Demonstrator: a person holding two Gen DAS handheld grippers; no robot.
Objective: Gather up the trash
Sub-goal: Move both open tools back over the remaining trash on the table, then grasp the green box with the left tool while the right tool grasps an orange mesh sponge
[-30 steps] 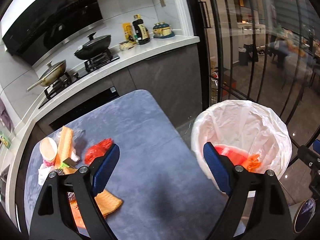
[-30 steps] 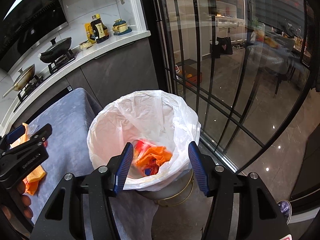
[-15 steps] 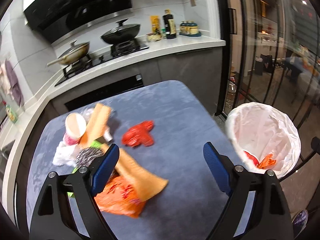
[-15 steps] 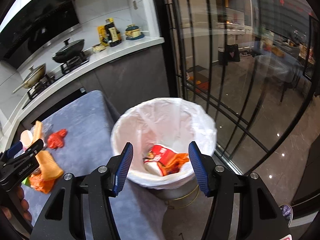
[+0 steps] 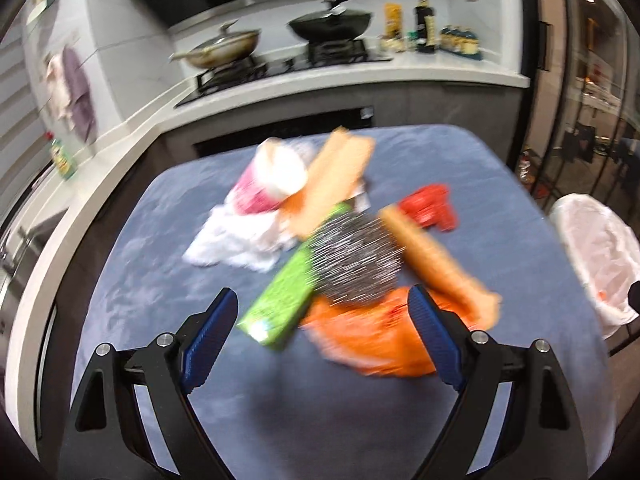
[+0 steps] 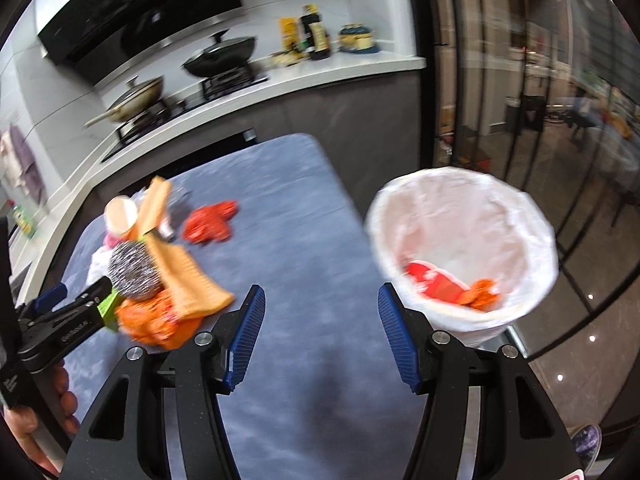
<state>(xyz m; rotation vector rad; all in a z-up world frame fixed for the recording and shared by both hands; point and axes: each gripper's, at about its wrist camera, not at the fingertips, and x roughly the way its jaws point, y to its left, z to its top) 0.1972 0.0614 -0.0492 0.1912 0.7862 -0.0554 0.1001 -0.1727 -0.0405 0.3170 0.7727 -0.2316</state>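
A trash pile lies on the blue-grey table (image 5: 168, 280): a paper cup (image 5: 280, 176), white tissue (image 5: 236, 240), orange cloths (image 5: 336, 184), a steel wool scrubber (image 5: 356, 256), a green box (image 5: 284, 300), an orange wrapper (image 5: 368, 340) and a red wrapper (image 5: 430, 208). My left gripper (image 5: 320, 308) hangs open just in front of the green box and orange wrapper, gripping nothing. In the right wrist view it (image 6: 80, 290) reaches the pile from the left. My right gripper (image 6: 320, 296) is open above bare table. The white-lined bin (image 6: 460, 208) stands to its right with red packets (image 6: 436, 280) inside.
A counter behind the table carries a stove with two pans (image 5: 328, 24) and bottles (image 5: 424, 28). Glass doors (image 6: 540, 120) run along the right behind the bin. A hand (image 6: 24, 420) holds the left gripper. The table's right edge (image 6: 344, 208) borders the bin.
Both grippers have swung left, away from the bin and over the table. The pile now sits right before the left gripper, and the bin has slid to the right in both views.
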